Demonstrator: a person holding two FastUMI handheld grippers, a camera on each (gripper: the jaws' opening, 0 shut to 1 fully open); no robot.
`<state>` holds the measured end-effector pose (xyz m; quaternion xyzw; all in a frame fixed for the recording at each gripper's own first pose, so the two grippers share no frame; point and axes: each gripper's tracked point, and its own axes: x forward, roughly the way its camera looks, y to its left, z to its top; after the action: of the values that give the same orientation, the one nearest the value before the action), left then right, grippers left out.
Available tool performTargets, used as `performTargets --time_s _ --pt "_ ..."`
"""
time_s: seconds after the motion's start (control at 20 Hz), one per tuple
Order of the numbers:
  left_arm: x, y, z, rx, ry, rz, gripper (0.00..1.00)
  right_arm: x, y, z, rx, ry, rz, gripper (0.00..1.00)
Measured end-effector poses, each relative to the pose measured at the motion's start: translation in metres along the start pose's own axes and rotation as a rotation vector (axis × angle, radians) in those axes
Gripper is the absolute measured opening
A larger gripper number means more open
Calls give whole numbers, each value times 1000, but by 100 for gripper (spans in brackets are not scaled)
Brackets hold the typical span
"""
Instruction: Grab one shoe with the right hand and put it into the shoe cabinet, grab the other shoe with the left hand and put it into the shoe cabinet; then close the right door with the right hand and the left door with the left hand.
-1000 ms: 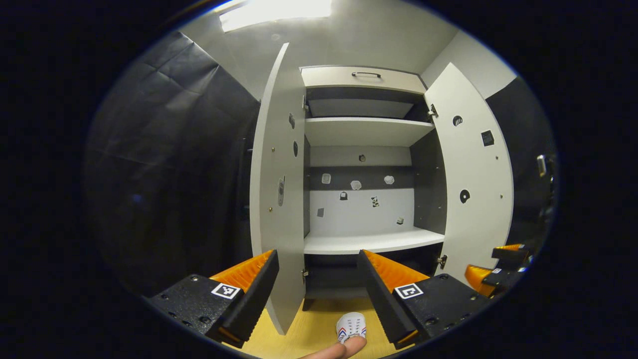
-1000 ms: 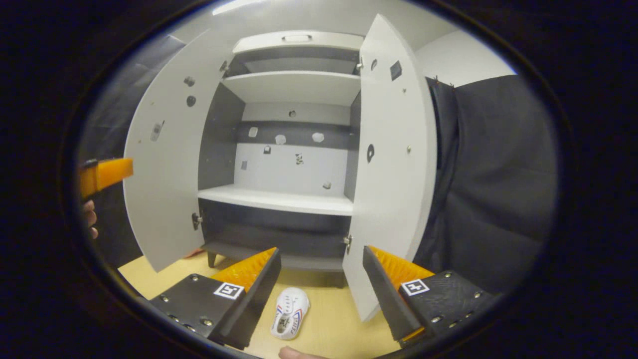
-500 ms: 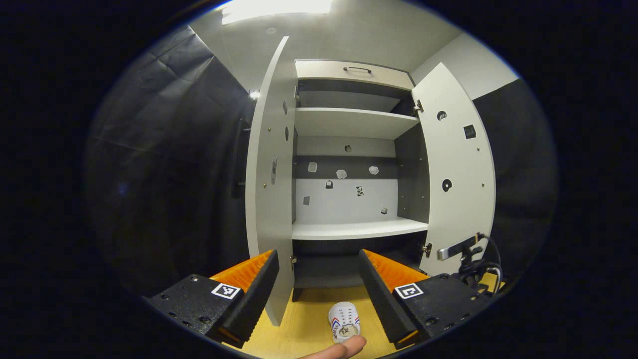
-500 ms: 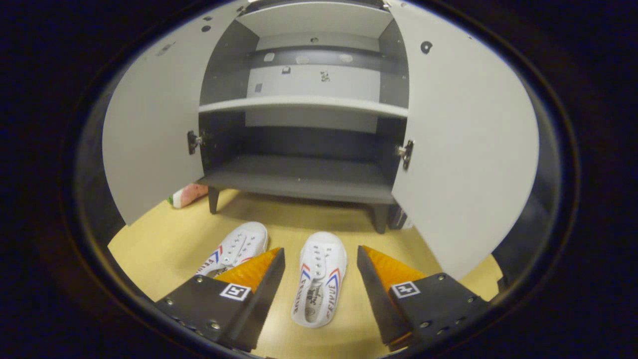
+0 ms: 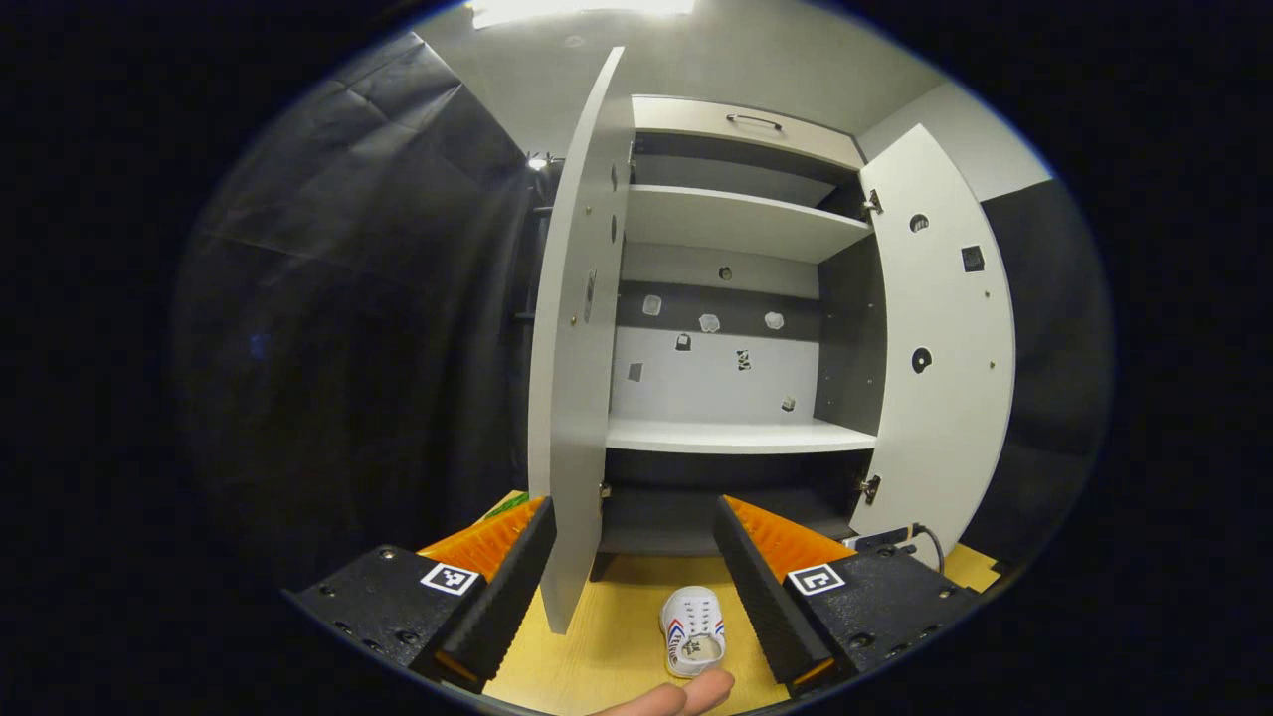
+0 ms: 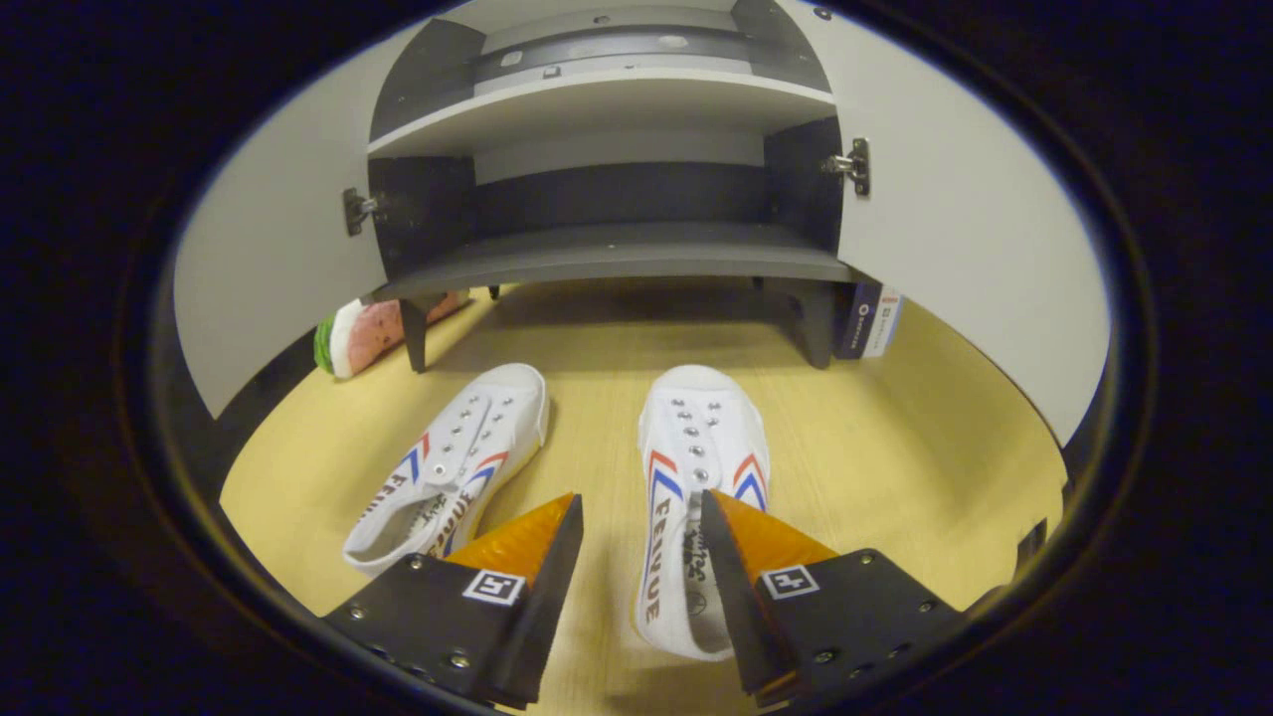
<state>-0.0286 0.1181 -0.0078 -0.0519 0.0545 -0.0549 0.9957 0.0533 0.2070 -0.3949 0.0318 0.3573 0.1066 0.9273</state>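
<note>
Both shoes point(image 6: 696, 477) lie before the cabinet point(image 6: 617, 249) (doors open); my right gripper point(image 6: 636, 557), jaws spread, holds nothing.

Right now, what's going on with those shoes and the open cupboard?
A person holds a gripper in each hand. The right gripper, open, is low over the right-hand shoe on the floor, fingers either side of it, not yet gripping. The other shoe lies beside it. The left gripper hangs open, facing the shoe cabinet, both doors open.
</note>
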Motion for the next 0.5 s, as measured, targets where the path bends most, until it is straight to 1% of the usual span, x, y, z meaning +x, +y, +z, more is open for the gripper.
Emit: performTargets --time_s 0.05,0.1,0.15,0.2,0.25,0.3,0.35,0.4,0.45,0.5 --pt "0 -3 -4 -6 10 -7 97 6 7 -1 11 1 17 72" --pt "0 -6 -8 -6 16 -17 97 13 6 0 3 2 26 65" --pt "0 -9 -9 -1 18 -27 97 15 5 5 0 -20 25 62" --pt "0 -12 -11 5 17 -35 97 18 6 8 8 -42 18 62" --pt "0 -13 -12 11 13 -42 97 21 8 8 20 -60 11 59" --pt "0 -15 -14 16 11 -46 97 29 -7 8 10 -90 -57 57" --pt "1 -16 -15 20 12 -49 97 30 -14 17 76 -114 -48 31" --pt "0 -15 -19 21 19 -50 97 26 -13 17 143 -108 -42 6" --pt "1 -14 -21 19 25 -51 97 23 -15 16 180 -104 -23 6" --pt "1 -12 -23 20 28 -48 97 36 -16 11 218 -107 1 6"
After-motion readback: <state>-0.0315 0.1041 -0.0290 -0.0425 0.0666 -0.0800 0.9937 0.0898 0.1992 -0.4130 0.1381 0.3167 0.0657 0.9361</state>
